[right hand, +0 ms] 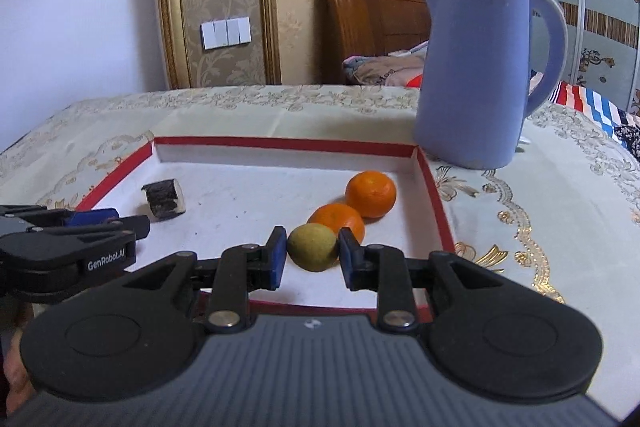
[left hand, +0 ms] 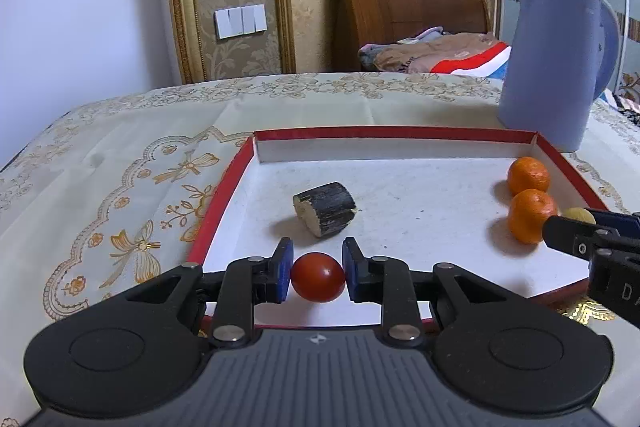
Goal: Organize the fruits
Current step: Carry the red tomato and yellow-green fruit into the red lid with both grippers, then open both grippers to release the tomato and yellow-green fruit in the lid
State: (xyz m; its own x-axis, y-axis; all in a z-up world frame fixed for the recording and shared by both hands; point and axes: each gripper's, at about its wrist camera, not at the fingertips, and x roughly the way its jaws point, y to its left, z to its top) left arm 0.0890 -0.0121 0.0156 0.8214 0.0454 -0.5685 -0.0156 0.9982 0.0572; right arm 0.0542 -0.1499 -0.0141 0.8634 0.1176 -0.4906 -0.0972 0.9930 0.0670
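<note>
Centrally, the red-rimmed tray [left hand: 400,133] (white inside) lies on the table [left hand: 120,147]. At lower centre, the left gripper [left hand: 317,277] clamps a cherry tomato [left hand: 317,277]; the right gripper [right hand: 312,251] clamps a yellow-green fruit [right hand: 312,247] beside two tangerines [right hand: 370,193].

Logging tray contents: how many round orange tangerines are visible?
2: both round orange tangerines lie in the red-rimmed tray, one nearer the right wall, one just nearer the camera, touching it.

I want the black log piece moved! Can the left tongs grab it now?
Probably not yet. The left tongs are shut on a red tomato, so they're full. The dark sugarcane piece lies just ahead in the red-rimmed tray, nothing blocking it.
</note>
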